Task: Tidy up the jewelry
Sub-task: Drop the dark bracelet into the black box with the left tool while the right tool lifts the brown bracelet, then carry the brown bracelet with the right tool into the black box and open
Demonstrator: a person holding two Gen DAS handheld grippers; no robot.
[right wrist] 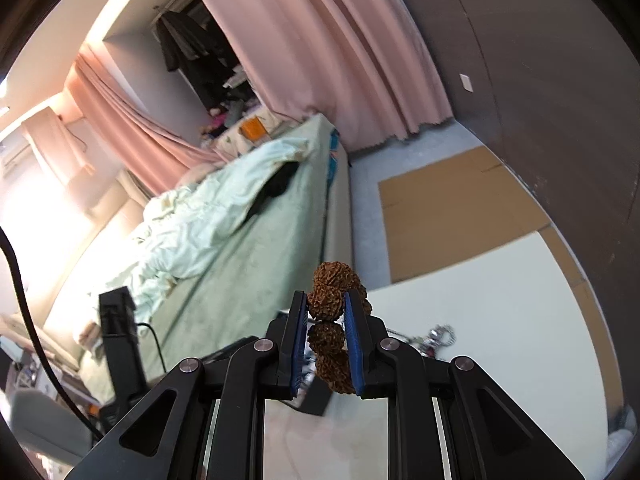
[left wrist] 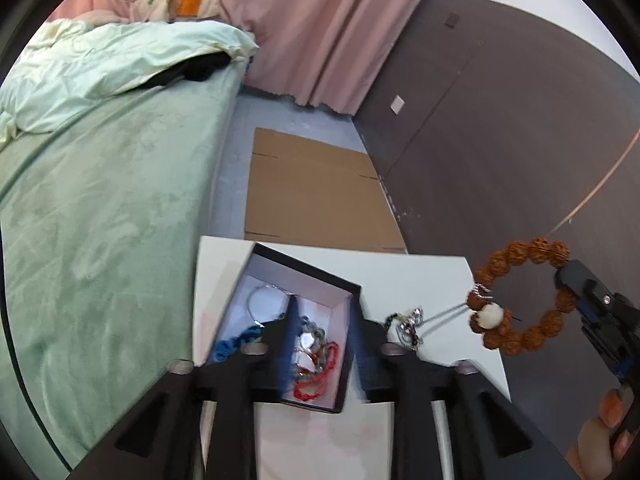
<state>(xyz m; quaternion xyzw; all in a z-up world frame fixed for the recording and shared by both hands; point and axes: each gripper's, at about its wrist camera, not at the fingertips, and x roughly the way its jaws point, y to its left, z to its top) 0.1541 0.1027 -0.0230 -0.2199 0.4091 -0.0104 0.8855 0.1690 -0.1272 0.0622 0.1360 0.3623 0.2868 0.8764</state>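
Right claw (right wrist: pixel 326 312) is gripping a bead bracelet (left wrist: pixel 520 296) (brown, knobbly) above the surface (left wrist: pixel 420 276); left claw (left wrist: pixel 324 316) is gaping wide over the box (left wrist: pixel 348 284).

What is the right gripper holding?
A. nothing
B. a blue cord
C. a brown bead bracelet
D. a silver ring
C: the right gripper is shut on the brown bead bracelet, and the left view shows the bracelet hanging in the air from it, beside the table.
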